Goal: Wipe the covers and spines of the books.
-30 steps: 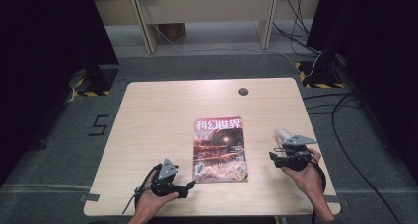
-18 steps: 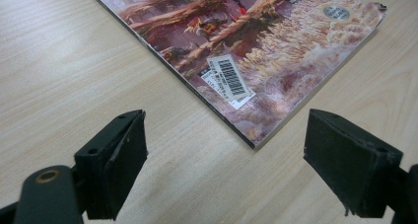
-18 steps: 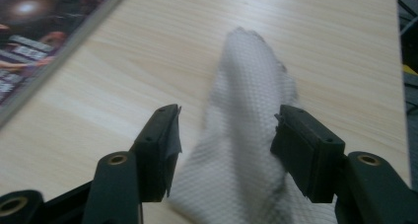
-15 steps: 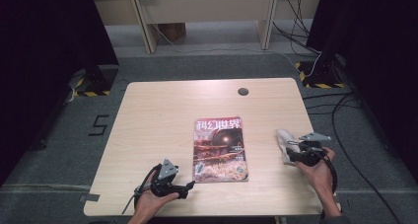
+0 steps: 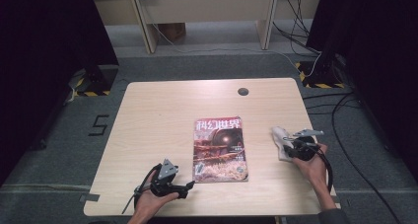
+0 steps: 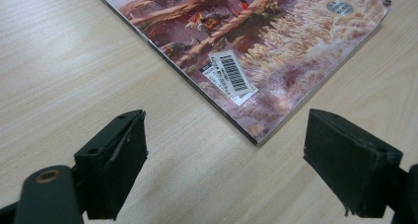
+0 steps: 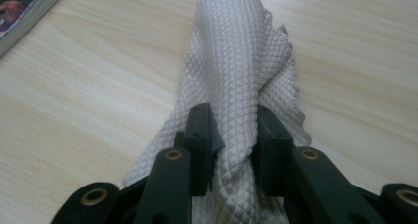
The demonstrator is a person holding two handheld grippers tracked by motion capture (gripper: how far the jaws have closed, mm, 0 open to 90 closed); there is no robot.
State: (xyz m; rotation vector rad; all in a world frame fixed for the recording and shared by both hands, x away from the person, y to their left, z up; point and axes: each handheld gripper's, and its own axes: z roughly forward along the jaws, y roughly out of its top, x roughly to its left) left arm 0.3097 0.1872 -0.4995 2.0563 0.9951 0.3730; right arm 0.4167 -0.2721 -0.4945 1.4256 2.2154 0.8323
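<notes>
The right hand-held gripper (image 7: 231,135) is pinching a white cloth with a bumpy diamond weave (image 7: 241,71). Its jaws have just been closing, and the cloth is bunching up between them, pressed from both sides. The cloth is lying on the pale wooden desk (image 5: 157,115), near the right edge and a little way from the magazine with the reddish picture cover (image 5: 220,149). The pinch looks like it is there so the cloth can be lifted, maybe to wipe something.

The left hand-held gripper (image 6: 226,160) is standing wide open with nothing between its jaws. It is resting low by the near corner of the magazine, as if waiting to help hold it.

The high view is showing the whole desk and how far apart the two hands are. The right gripper view is showing the squeeze on the cloth up close. The left gripper view is showing the white barcode sticker (image 6: 231,76) on the cover.
</notes>
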